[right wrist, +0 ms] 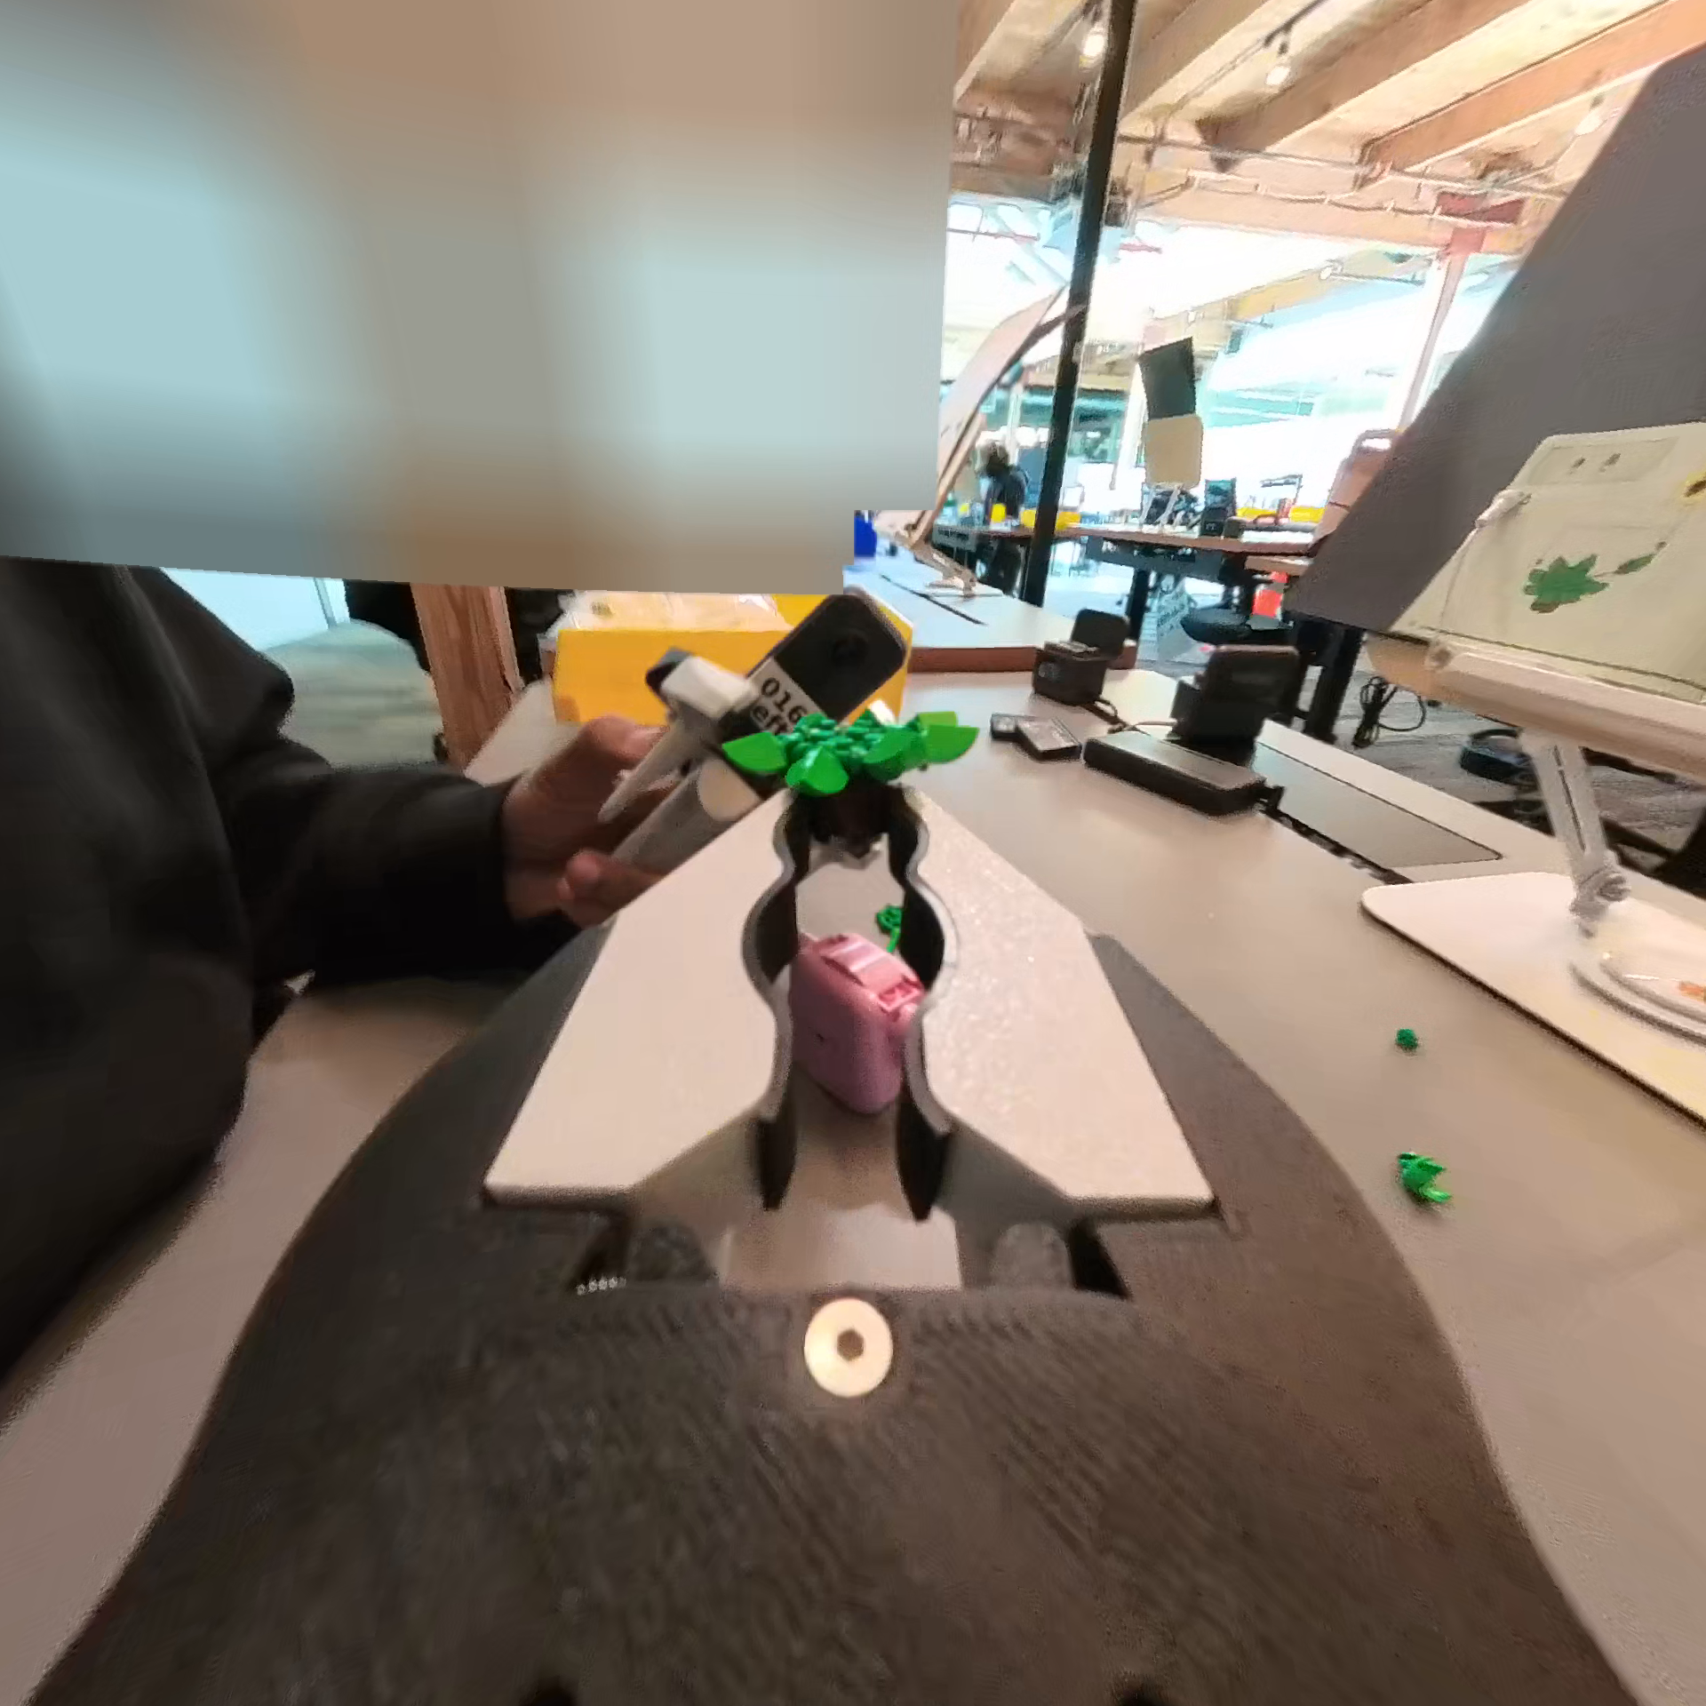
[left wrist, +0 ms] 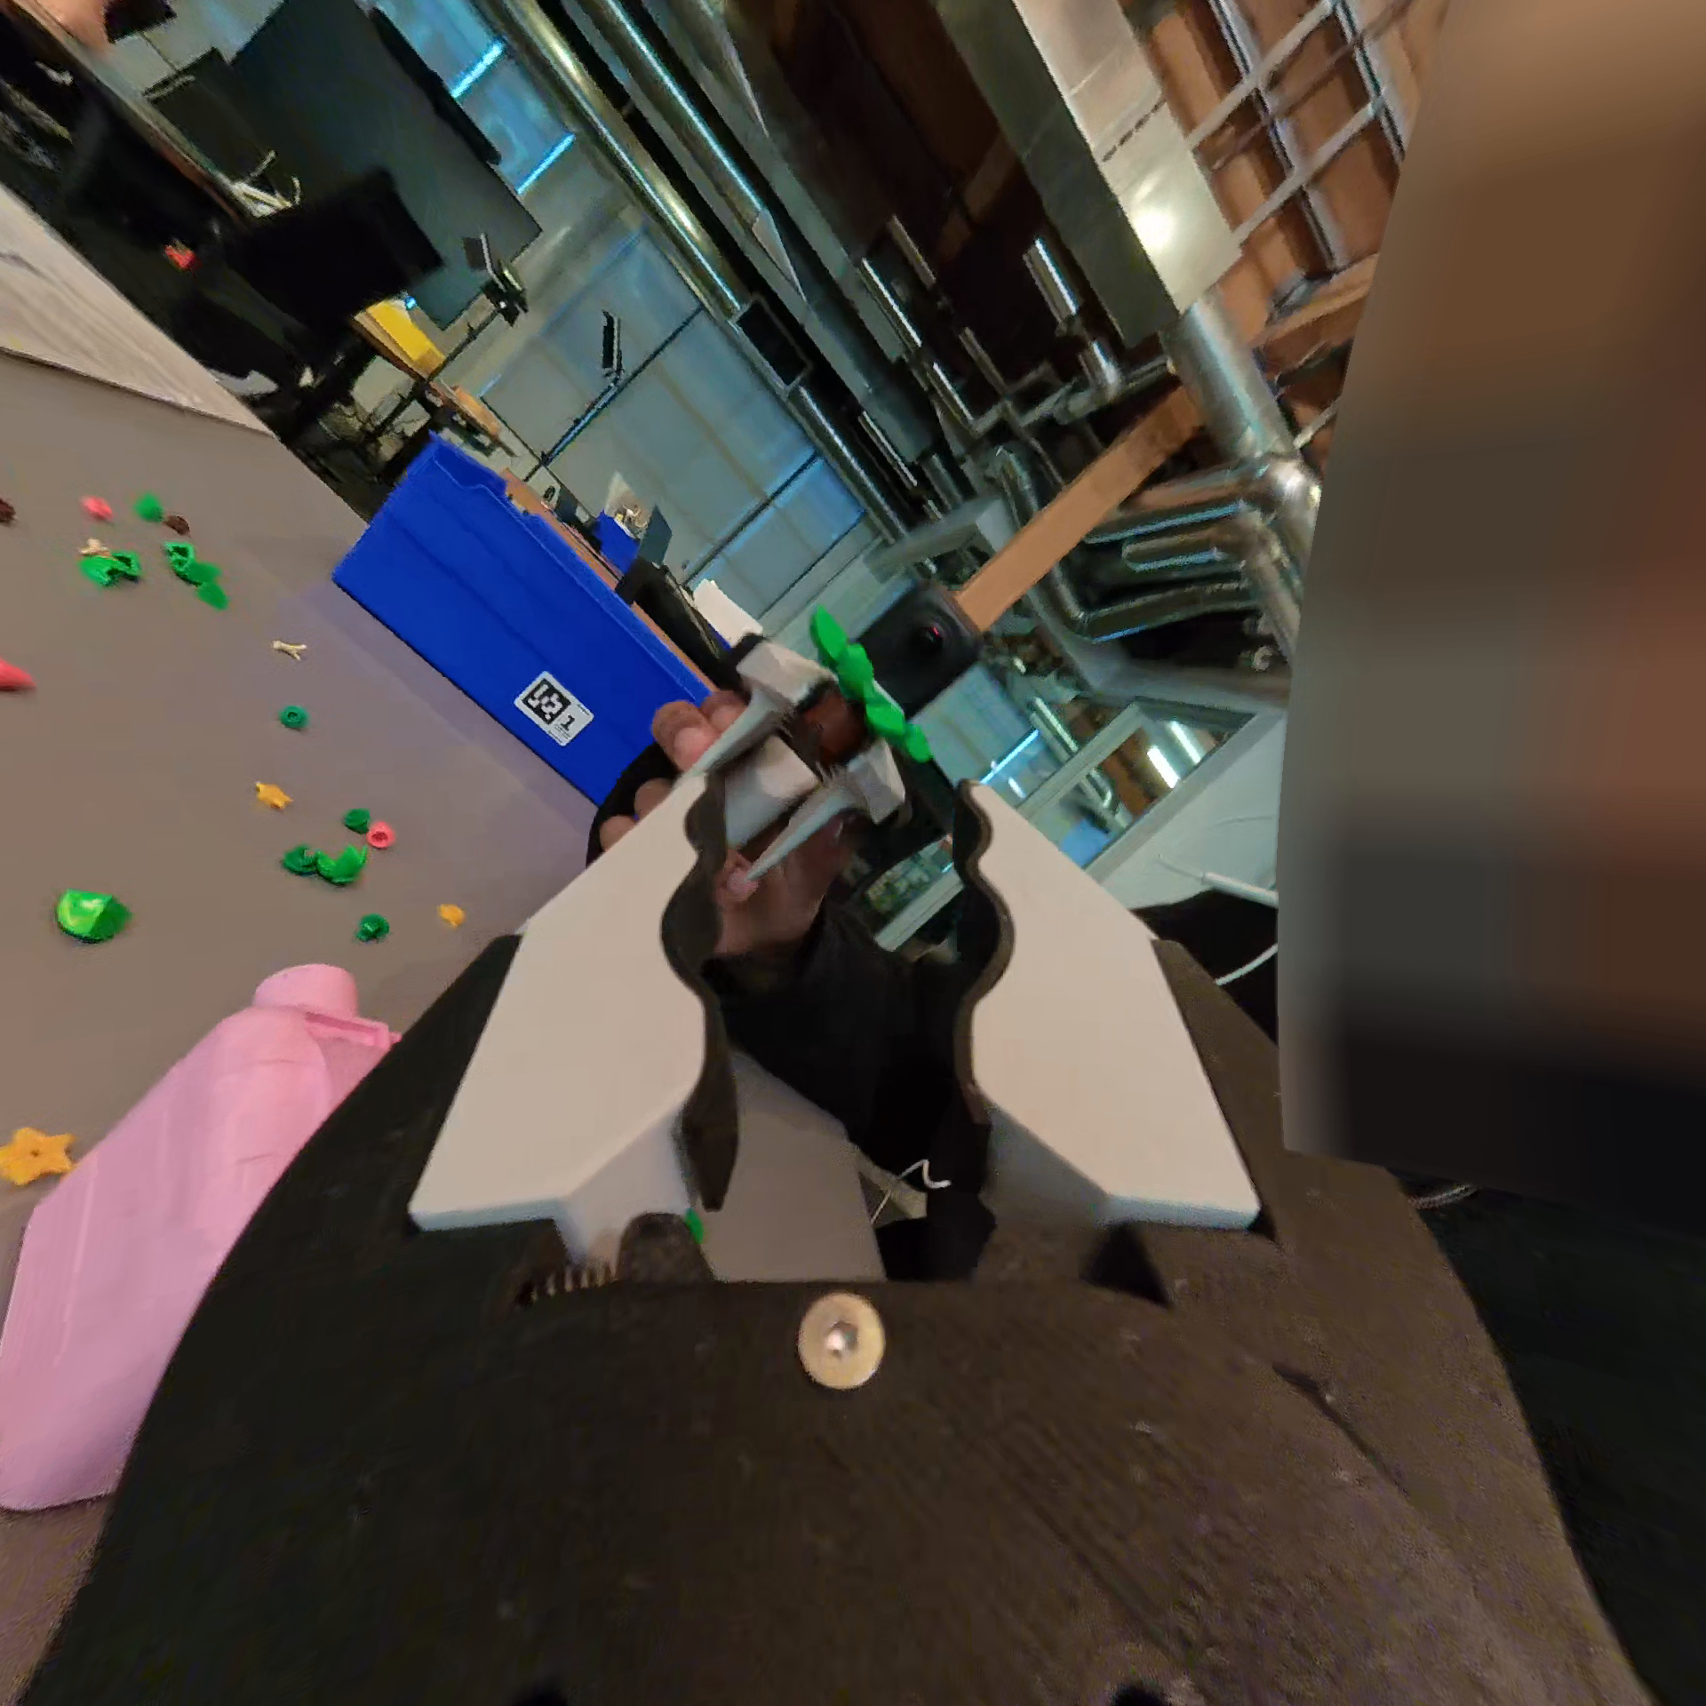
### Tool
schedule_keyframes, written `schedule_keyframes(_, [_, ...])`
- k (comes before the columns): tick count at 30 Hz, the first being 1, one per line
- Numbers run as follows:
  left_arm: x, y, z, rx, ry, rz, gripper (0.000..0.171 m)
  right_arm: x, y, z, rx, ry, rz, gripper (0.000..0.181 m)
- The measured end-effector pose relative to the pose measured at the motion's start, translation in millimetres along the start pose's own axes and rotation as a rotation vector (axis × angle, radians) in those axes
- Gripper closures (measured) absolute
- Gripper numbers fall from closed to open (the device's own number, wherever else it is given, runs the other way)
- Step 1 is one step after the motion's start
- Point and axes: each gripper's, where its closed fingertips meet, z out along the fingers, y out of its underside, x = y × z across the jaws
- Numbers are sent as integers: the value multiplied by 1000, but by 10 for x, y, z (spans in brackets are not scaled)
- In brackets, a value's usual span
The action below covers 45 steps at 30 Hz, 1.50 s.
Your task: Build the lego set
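My right gripper (right wrist: 849, 822) is shut on the dark brown stem of a small lego plant (right wrist: 845, 752) with a crown of green leaves, held upright above the table. My left gripper (left wrist: 831, 789) is open and empty, raised and pointed at the right gripper. Seen through its gap are the right gripper (left wrist: 831, 734) and the plant's green leaves (left wrist: 863, 688). The left gripper also shows in the right wrist view (right wrist: 711, 738), just left of the leaves and apart from them, held by a hand (right wrist: 572, 812). Several loose green, pink and yellow lego pieces (left wrist: 323, 863) lie on the grey table (left wrist: 166, 738).
A pink container (left wrist: 185, 1246) stands on the table under the grippers; it also shows in the right wrist view (right wrist: 854, 1025). A blue bin (left wrist: 498, 591) stands at the far edge. A white stand holding a booklet (right wrist: 1569, 591) is on the right, with loose green pieces (right wrist: 1422, 1182) near it. Both grippers' tips are close together, under 4 cm apart.
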Motion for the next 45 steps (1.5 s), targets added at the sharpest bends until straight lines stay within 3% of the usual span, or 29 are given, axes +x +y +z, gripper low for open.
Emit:
schedule_keyframes(5, [49,82,62,-29,15,15,135,-21,73,18,-37,3,-68,167])
schedule_keyframes(9, [-10,133,58,-74,-50,76,148,-89,118,63,-74,8,-157,167])
schedule_keyframes(15, [15,110,37,-38,39,-67,150,-88,235,81,-173,62,-376,167])
schedule_keyframes(17, [-5,109,22,-37,37,-82,165,-103,247,91,-181,66,-409,167])
schedule_keyframes(19, [-20,113,13,-39,32,-85,169,-104,253,94,-187,67,-412,167])
schedule_keyframes(31, [-103,154,-5,-66,-3,-135,170,-67,323,60,-281,84,-496,167])
schedule_keyframes(37, [-207,192,-35,-114,-137,-22,170,-29,418,49,-383,123,-597,167])
schedule_keyframes(45, [-173,159,-35,-82,-110,-23,170,-37,385,60,-339,117,-567,167])
